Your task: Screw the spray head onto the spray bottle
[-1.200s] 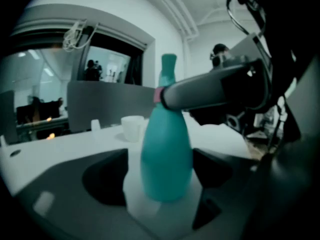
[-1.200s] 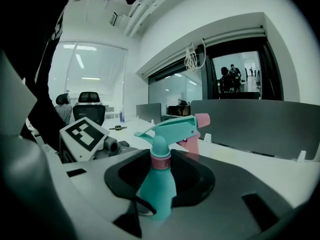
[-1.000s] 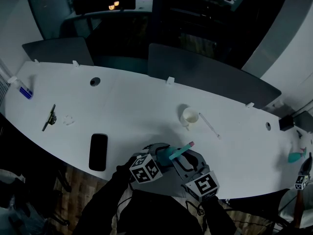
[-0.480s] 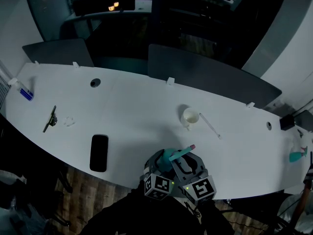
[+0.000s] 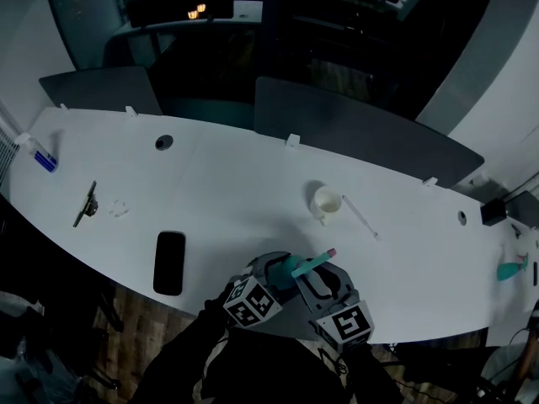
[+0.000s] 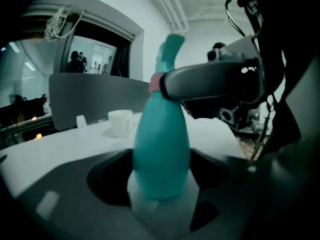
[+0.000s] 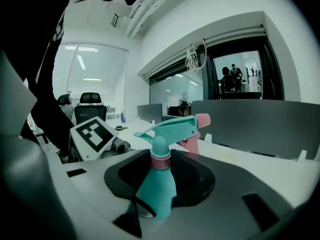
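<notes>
We take the white cup [image 5: 326, 200] on the white table [image 5: 236, 175] as our reference.

Far left of the cup, at the table's edge, lies a blue-capped item [image 5: 44, 158] whose kind we cannot tell. Well left of the cup lie a thin black tool [image 5: 84, 202] and, just beside it on the cup side, a small clear piece [image 5: 119, 206]. A black phone [image 5: 169, 262] lies flat, left of the cup and closer to the person.

On the person's side of the cup, over the table's near edge, both grippers meet on the teal spray bottle [image 6: 161, 149]. The left gripper [image 5: 282, 272] comes in from the left, and its jaws are closed on the bottle's lower body, which fills the gap between them. The spray head [image 7: 172, 129] sits on the bottle's neck, its pink nozzle [image 7: 202, 120] at the end nearest the cup. The right gripper [image 5: 313, 276] comes in from the right, and its jaws pinch the spray head at its pink collar [image 7: 160, 160].

Just right of the cup lies a thin white rod [image 5: 360, 215]. Far right of the cup, near the table's end, rests another teal object [image 5: 508, 268], too small to identify.
</notes>
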The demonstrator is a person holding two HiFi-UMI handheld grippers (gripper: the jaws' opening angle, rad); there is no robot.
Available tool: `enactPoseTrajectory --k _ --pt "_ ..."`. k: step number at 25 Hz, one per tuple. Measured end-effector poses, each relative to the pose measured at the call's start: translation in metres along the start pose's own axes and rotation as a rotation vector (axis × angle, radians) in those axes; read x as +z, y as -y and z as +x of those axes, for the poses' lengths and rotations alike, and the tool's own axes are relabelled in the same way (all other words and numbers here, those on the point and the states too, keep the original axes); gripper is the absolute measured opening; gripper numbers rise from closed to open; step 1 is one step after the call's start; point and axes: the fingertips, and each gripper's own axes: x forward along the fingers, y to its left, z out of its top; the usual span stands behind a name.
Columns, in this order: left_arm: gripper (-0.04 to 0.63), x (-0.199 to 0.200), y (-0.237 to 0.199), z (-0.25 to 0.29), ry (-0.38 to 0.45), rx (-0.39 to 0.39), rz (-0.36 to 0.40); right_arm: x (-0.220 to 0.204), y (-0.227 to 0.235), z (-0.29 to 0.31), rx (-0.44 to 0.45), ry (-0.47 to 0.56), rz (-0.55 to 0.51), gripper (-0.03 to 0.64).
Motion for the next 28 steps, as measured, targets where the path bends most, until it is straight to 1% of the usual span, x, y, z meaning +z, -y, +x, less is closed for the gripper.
enactPoseTrajectory --k 2,4,5,6,7,8,10,12,13,14,16,17,18,19,20,21,25,26,27,28 --pt "0.36 0.0 -0.004 -0.001 0.032 0.158 -0.072 0.001 0.001 0.0 -0.026 0.004 -0.001 0.137" --pt "0.36 0.0 -0.008 -0.002 0.039 0.317 -0.148 0.001 0.001 0.0 -0.052 0.008 0.005 0.137" --pt "0.36 0.001 -0.008 -0.002 0.039 0.38 -0.178 0.001 0.002 -0.001 -0.06 0.005 0.012 0.137" --pt "0.36 0.002 -0.008 -0.003 0.041 0.423 -0.198 0.0 0.002 -0.002 -0.066 -0.006 0.016 0.137" --pt "0.36 0.003 -0.007 -0.003 0.047 0.439 -0.206 -0.001 0.003 -0.003 -0.07 -0.021 0.017 0.137" --pt "0.362 0.002 -0.006 -0.003 0.054 0.425 -0.2 -0.002 0.003 -0.004 -0.069 -0.028 0.017 0.137" --pt "0.364 0.0 -0.004 -0.006 0.06 0.342 -0.15 -0.001 0.002 -0.002 -0.053 -0.016 0.012 0.137" --pt "0.376 -0.002 -0.005 -0.008 0.054 0.224 -0.077 0.001 0.001 -0.001 -0.036 -0.022 0.003 0.137" --pt "0.393 -0.001 -0.005 -0.007 0.044 0.152 -0.05 0.001 0.001 -0.001 -0.025 -0.024 -0.001 0.137" --pt "0.402 0.0 -0.005 -0.005 0.031 0.072 -0.038 0.001 0.001 -0.001 -0.011 -0.02 -0.004 0.137" --pt "0.398 0.004 -0.002 0.001 0.011 -0.078 -0.034 0.0 0.0 0.0 0.012 -0.003 -0.004 0.137" --pt "0.377 0.005 -0.001 0.003 0.005 -0.123 -0.032 -0.003 0.002 0.0 0.016 0.002 -0.002 0.137" --pt "0.373 0.007 0.0 0.004 0.006 -0.136 -0.028 -0.005 0.004 0.0 0.012 0.001 0.0 0.137" --pt "0.37 0.008 0.0 0.004 0.015 -0.117 -0.03 -0.006 0.005 0.0 0.003 -0.006 0.003 0.137" --pt "0.368 0.008 -0.001 0.003 0.028 -0.07 -0.044 -0.005 0.006 -0.001 -0.008 -0.018 0.005 0.137" --pt "0.367 0.008 -0.003 0.003 0.043 -0.001 -0.068 -0.003 0.005 -0.001 -0.018 -0.023 0.004 0.137" --pt "0.367 0.006 -0.008 -0.002 0.07 0.332 -0.206 0.001 0.001 -0.003 -0.072 0.009 0.006 0.137" --pt "0.365 0.006 -0.008 -0.003 0.069 0.395 -0.23 0.0 0.0 -0.004 -0.085 0.009 0.01 0.137" --pt "0.367 0.006 -0.008 -0.003 0.065 0.441 -0.243 0.0 0.0 -0.004 -0.09 0.008 0.013 0.137" --pt "0.367 0.006 -0.008 -0.003 0.059 0.462 -0.241 0.0 0.0 -0.004 -0.089 0.006 0.014 0.137"
